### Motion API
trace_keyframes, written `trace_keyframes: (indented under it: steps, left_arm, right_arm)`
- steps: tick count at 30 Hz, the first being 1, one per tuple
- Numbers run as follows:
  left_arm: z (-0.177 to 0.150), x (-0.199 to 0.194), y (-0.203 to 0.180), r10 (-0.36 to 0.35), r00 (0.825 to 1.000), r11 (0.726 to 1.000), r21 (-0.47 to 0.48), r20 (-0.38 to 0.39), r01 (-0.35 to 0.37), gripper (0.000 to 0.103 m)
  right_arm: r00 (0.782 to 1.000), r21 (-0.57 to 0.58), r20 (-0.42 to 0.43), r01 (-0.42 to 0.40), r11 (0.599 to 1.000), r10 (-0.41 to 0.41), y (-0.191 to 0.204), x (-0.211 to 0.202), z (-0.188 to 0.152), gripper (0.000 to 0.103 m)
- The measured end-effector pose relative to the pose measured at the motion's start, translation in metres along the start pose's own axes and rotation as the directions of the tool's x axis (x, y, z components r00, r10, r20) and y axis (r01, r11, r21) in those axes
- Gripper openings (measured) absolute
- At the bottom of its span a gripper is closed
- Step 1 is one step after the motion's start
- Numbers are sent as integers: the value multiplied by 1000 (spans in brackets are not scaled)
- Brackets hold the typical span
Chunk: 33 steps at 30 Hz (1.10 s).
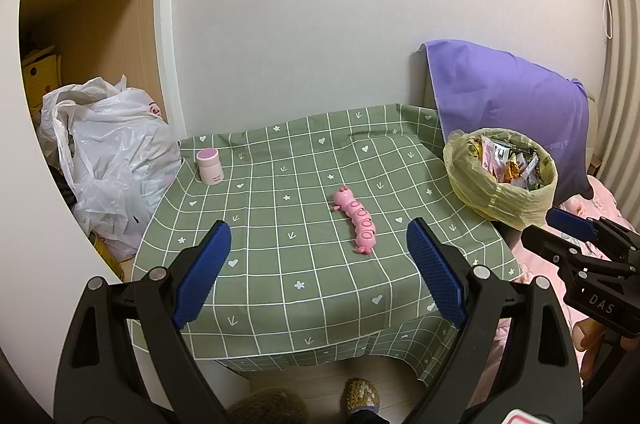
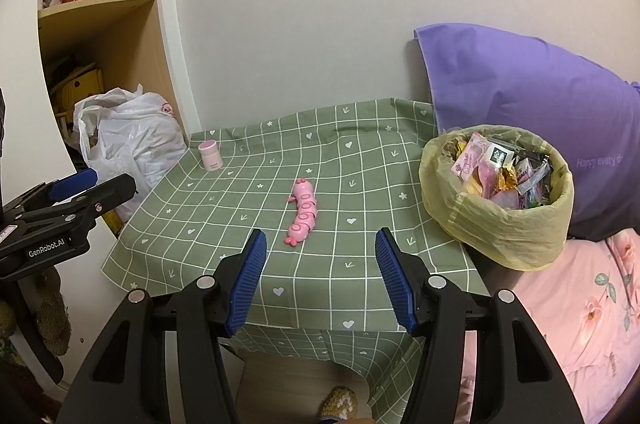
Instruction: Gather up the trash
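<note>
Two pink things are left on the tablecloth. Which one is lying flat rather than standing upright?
The pink caterpillar toy at the middle of the tablecloth lies flat along its length. The small pink jar stands upright near the far left corner.

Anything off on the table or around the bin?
Nothing spilled. The bin, lined in yellow, is heaped with wrappers to its rim at the table's right edge. Only a pink caterpillar toy and an upright pink cup sit on the tablecloth, which is slightly rumpled.
</note>
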<state>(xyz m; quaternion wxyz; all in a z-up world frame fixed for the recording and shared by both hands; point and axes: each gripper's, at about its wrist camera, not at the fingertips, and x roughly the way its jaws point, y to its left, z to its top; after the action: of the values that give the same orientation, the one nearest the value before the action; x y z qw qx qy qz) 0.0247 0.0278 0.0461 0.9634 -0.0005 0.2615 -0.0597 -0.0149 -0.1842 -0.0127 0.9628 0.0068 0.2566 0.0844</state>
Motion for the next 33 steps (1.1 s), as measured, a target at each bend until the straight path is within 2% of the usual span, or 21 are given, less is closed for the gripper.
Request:
trace_keyframes:
  steps: [33]
  left_arm:
    - [-4,-1,-7,1,1000,1000,9,5,-1,85]
  right_arm:
    - [1000,-9,2,19,1000,-19,1,-2,2,54]
